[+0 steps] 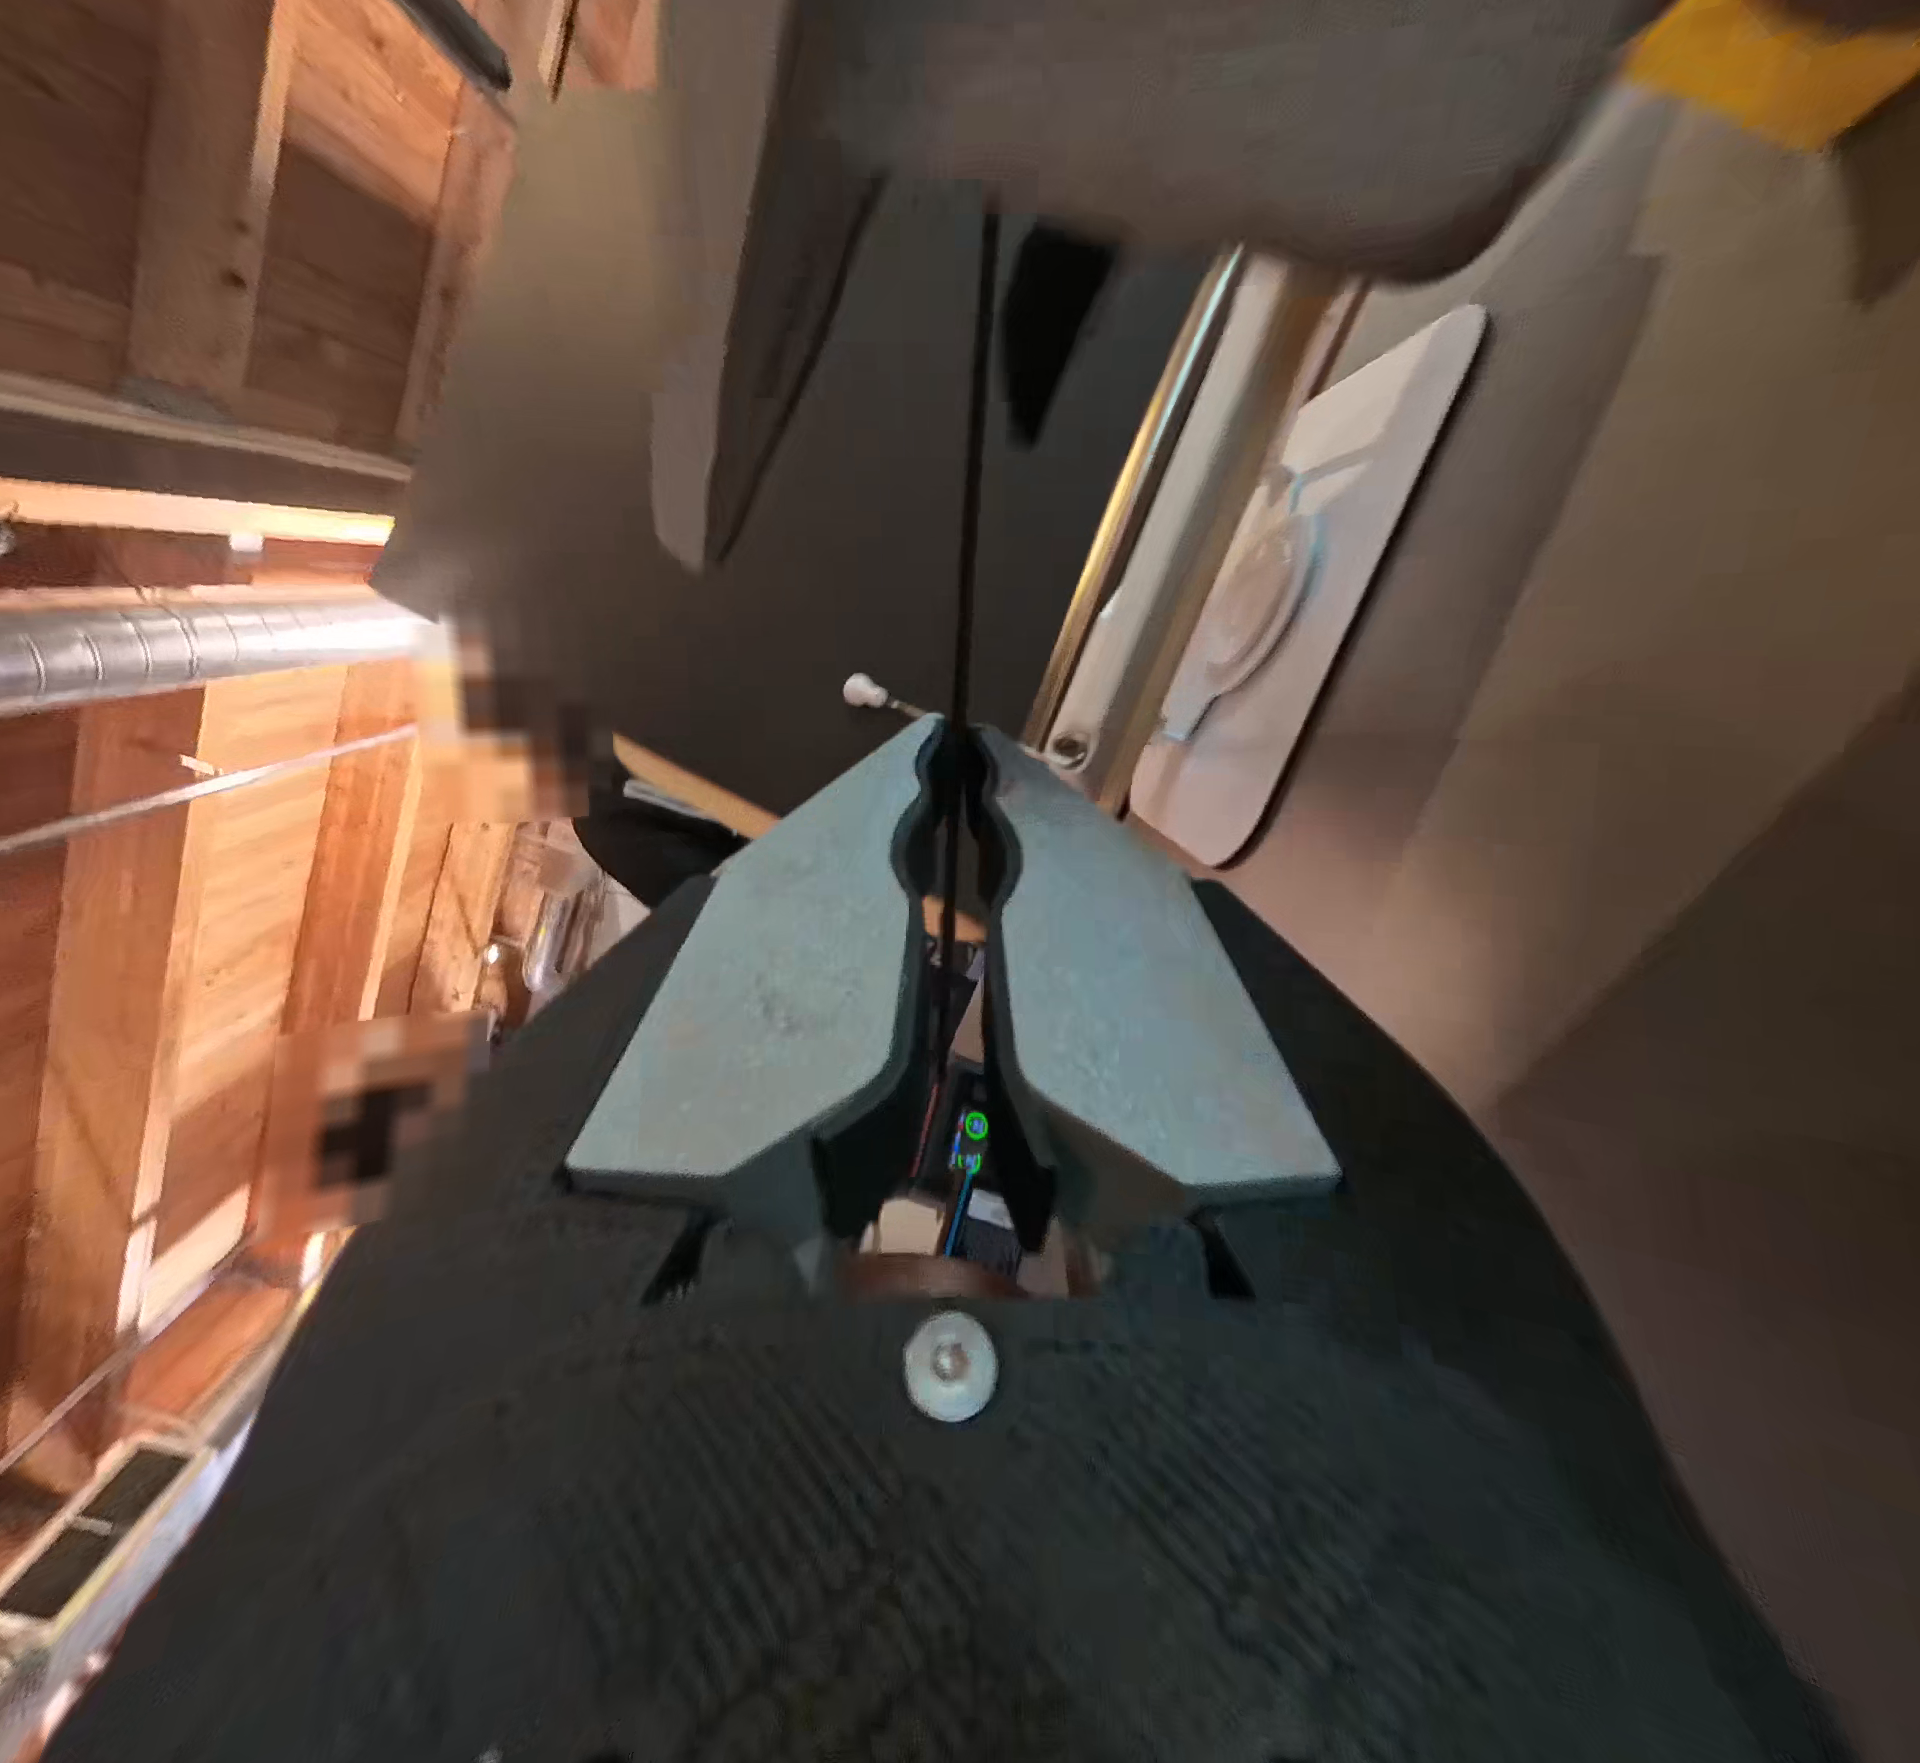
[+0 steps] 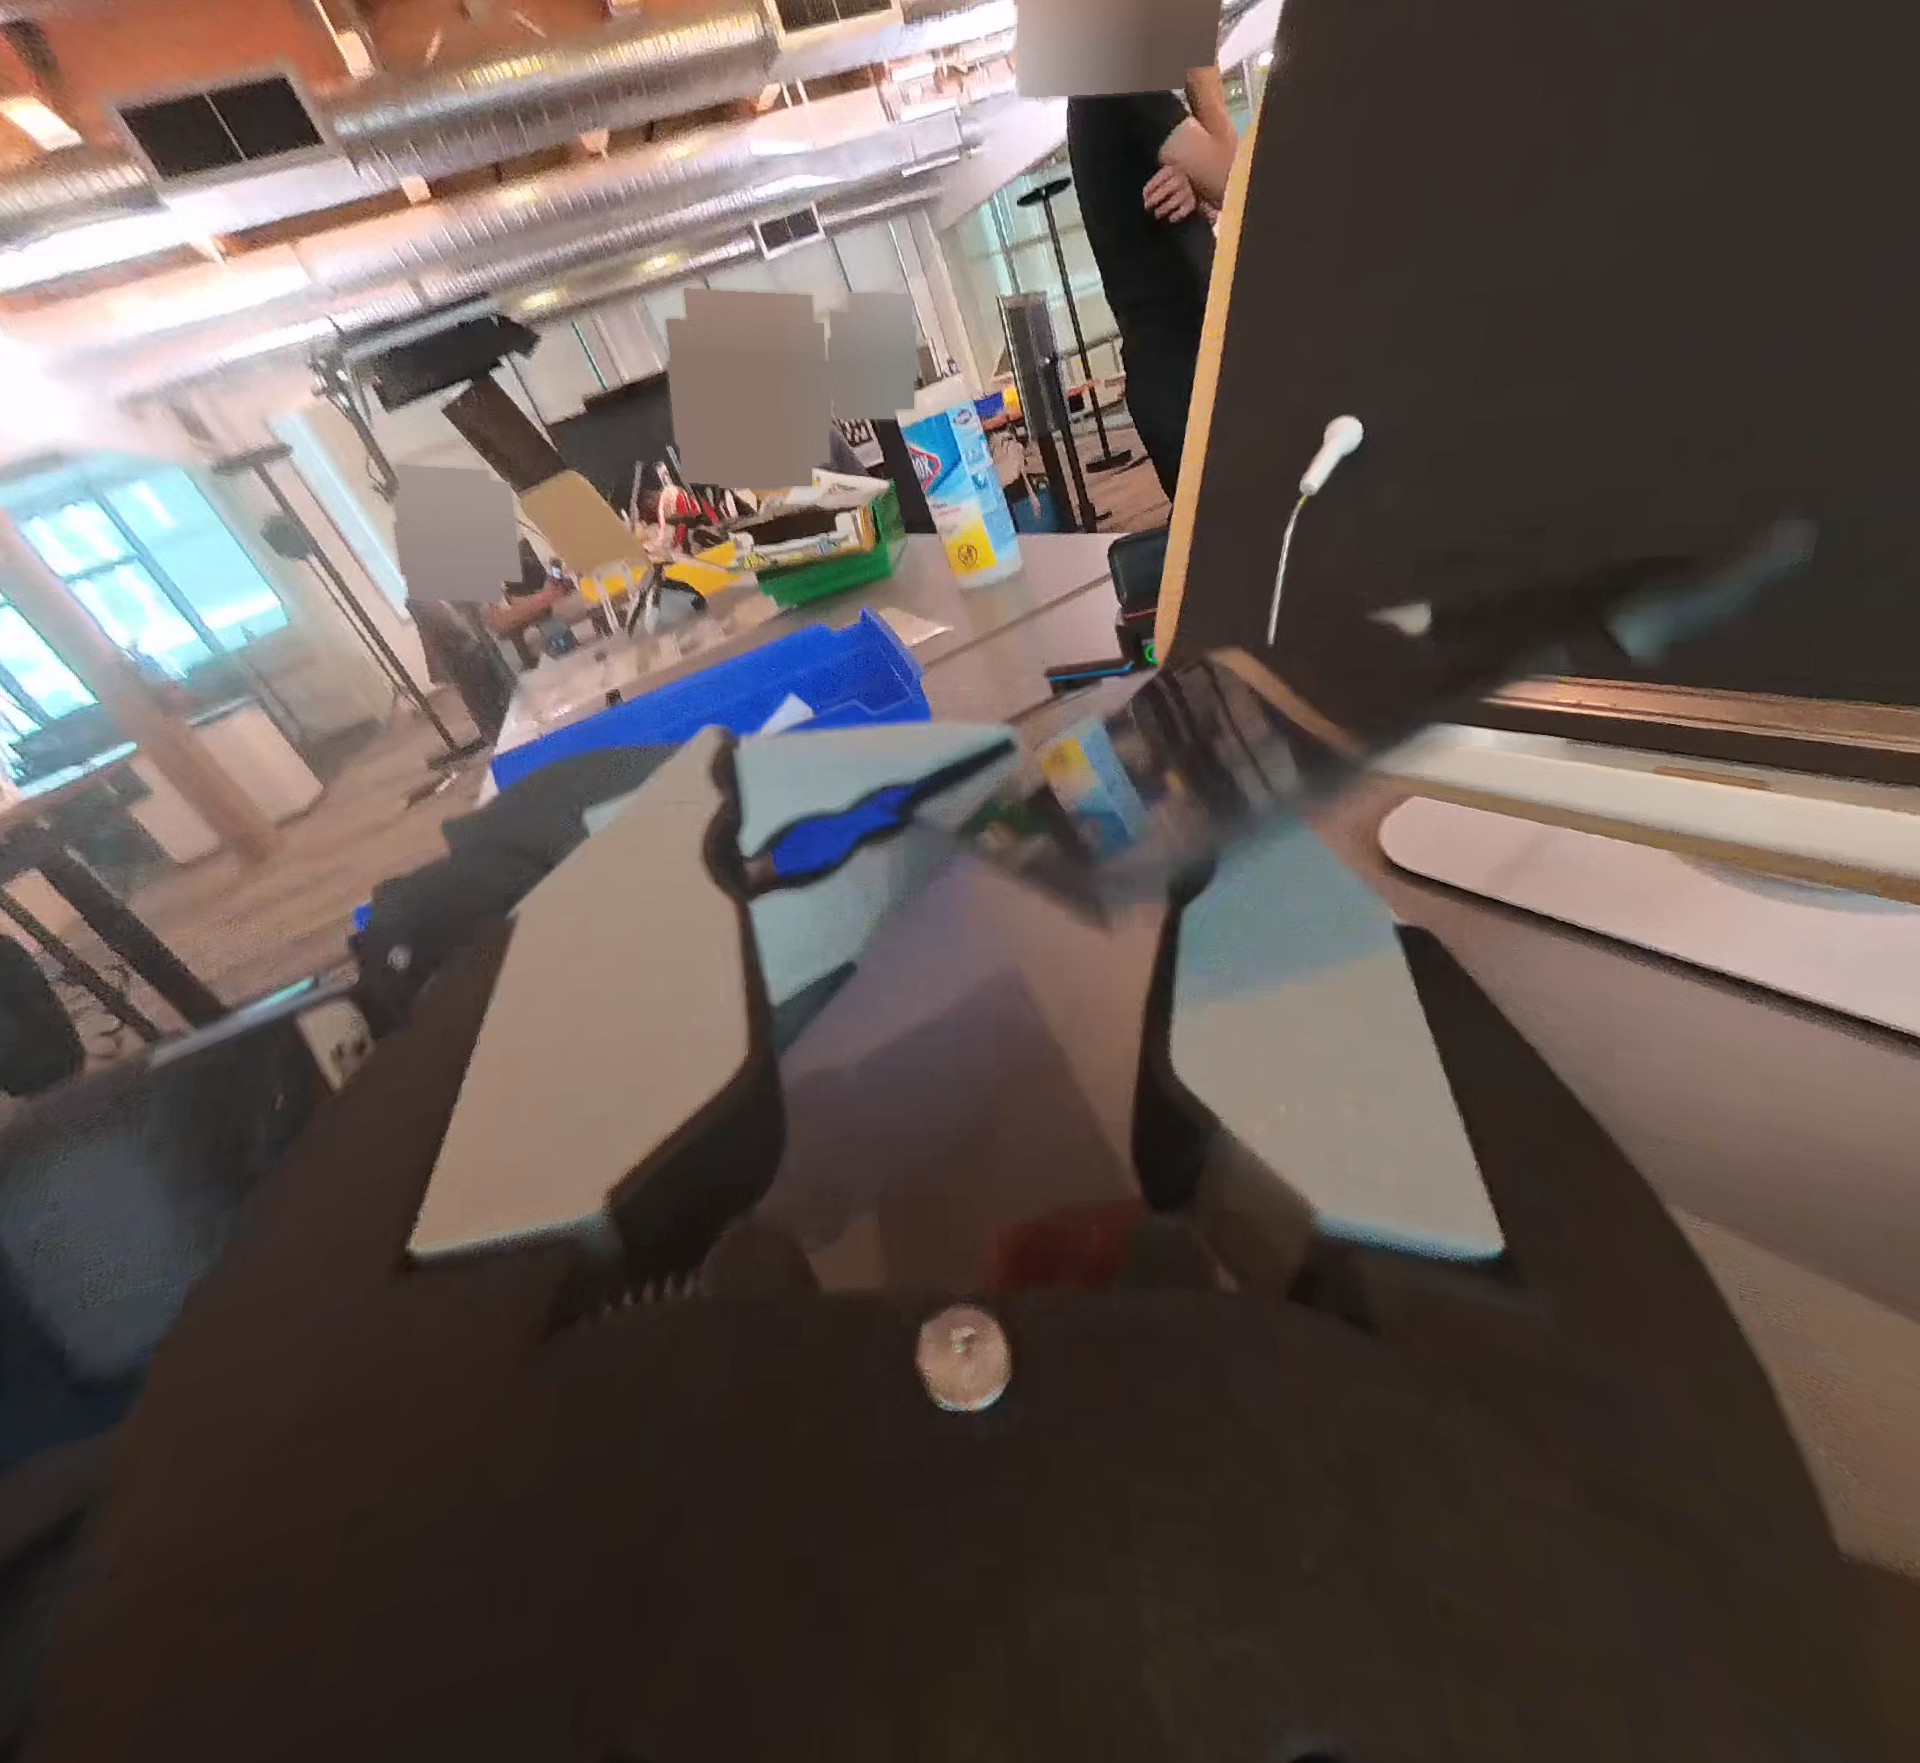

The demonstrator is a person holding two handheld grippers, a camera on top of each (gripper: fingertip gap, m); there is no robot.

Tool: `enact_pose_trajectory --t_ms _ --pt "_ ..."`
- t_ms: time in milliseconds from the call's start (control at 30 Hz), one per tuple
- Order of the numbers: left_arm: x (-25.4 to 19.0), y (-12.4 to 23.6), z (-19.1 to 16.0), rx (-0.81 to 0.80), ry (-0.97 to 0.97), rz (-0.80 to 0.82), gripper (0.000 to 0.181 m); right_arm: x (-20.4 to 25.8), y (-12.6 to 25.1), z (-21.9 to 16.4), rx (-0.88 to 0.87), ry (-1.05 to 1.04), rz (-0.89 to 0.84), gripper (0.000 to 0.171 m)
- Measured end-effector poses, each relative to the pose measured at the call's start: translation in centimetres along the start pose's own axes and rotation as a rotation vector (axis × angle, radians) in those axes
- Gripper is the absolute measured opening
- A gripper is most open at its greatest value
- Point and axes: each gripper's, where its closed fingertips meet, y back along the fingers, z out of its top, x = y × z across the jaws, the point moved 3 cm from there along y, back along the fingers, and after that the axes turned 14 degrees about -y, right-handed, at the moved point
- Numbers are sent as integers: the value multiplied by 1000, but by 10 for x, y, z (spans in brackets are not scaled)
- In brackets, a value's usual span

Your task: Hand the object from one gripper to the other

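**A:** Where was the flat dark object [image 1: 971, 487] at that moment?

**B:** In the left hand-held gripper [image 1: 958, 757]. Its own camera showed the two grey pads pressed together at the tips with the object pinched between them. The object was edge-on there, a thin black line running up toward 12 o'clock.

**A:** And the right hand-held gripper [image 2: 951, 830]?

**B:** Its jaws stood well apart. In its view the left one reached in from 9 o'clock, and the glossy dark sheet stretched from the centre out toward 2 o'clock, above the gap between the right fingertips. Motion blur hid whether the sheet touched either pad, so I couldn't tell.

**A:** So the handover wasn't done.

**B:** I judged it about midway: offered, not yet taken. The thing was held in the air, clear of the bench [image 2: 1039, 591] and of the blue bin [image 2: 727, 705] at 10 o'clock.

**A:** How should the taking have been done well?

**B:** I'd have slowed down first, since both views were smeared. Next, turn the right jaws so that the pads faced the sheet's broad sides, not its edge. Then slide them on beside the left tips, where the sheet would flex least, and close fully. Only with that grip firm should the left one have let go, because a thin, slick sheet could slip or swing.
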Motion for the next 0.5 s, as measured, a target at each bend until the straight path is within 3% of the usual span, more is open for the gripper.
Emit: enact_pose_trajectory --t_ms 67,100,133,200,267,400,500 --pt "-4 5 15 -46 -40 0 0 -7 3 5 -50 -25 -37 56" --pt "-4 7 21 -64 -45 5 1 -11 7 8 -71 -40 -45 38" --pt "-4 9 24 -77 -42 12 1 -13 10 8 -64 -55 -35 34" --pt "-5 12 30 -128 30 -13 12 -24 16 8 -38 -58 -76 10" --pt "-12 15 37 -217 182 -120 23 -25 20 12 -37 -36 -60 6" --pt "-15 30 49 -470 577 -410 22 -30 28 18 -10 95 -123 0" --pt "5 28 30 -512 796 -450 25 -28 32 20 25 198 -134 0"
